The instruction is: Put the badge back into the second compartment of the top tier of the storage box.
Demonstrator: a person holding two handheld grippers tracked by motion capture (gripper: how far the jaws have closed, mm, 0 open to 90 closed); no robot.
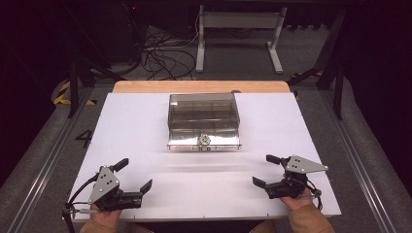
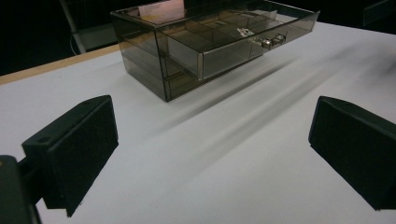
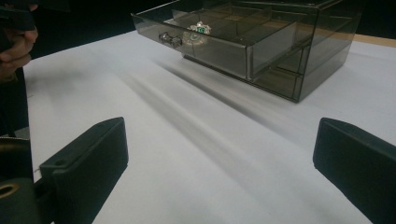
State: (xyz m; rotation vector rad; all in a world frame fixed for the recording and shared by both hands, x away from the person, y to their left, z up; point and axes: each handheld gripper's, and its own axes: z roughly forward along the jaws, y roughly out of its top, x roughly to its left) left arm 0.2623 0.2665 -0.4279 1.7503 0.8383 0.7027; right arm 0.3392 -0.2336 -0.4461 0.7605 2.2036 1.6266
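Note:
A smoky clear plastic drawer box [image 1: 204, 114] stands at the middle of the white table [image 1: 145, 131], its top drawer [image 1: 204, 141] pulled out toward me. A small round silvery item with a green spot [image 1: 205, 140] lies in the drawer just behind the metal handle [image 1: 204, 148]. In the right gripper view the item [image 3: 199, 30] sits near the handle [image 3: 170, 39]. My left gripper [image 1: 134, 175] rests open near the front left edge. My right gripper [image 1: 266, 170] stands open at the front right, jaws wide and empty, pointing toward the box [image 3: 280, 51]. The box [image 2: 187, 46] lies well ahead of the left jaws.
The wooden tabletop edge [image 1: 201, 86] shows behind the white board. Beyond it on the floor are tangled cables [image 1: 165, 58] and a white desk frame [image 1: 238, 36]. A hand [image 3: 16, 46] is at the left edge of the right gripper view.

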